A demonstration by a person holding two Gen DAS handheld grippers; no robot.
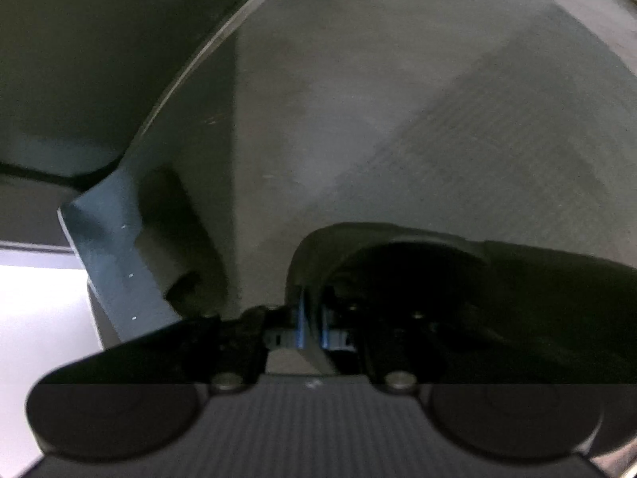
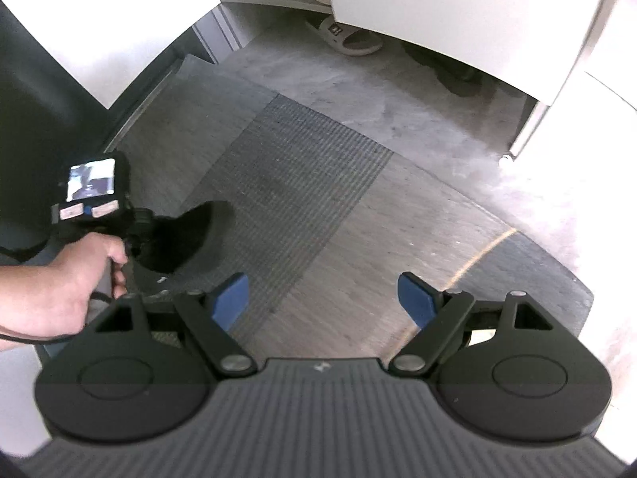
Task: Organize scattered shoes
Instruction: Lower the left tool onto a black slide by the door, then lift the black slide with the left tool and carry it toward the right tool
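My left gripper point(image 1: 312, 328) is shut on the collar rim of a black shoe point(image 1: 477, 298), which hangs off to the right above the floor. In the right wrist view the same black shoe point(image 2: 187, 239) dangles from the left gripper point(image 2: 137, 241), which a hand point(image 2: 67, 290) holds at the left edge. My right gripper point(image 2: 322, 298) stands open over the ribbed grey mat point(image 2: 298, 167), with nothing between its blue pads point(image 2: 231, 298). A beige slide sandal point(image 2: 346, 36) lies under the white cabinet at the top. A dark shoe point(image 2: 450, 67) sits in shadow to its right.
White cabinet doors point(image 2: 438, 12) hang open at the top, another white door point(image 2: 91, 32) at upper left. A dark wall panel point(image 2: 36, 151) borders the left side. Bare grey floor point(image 2: 398, 91) lies between mat and cabinet.
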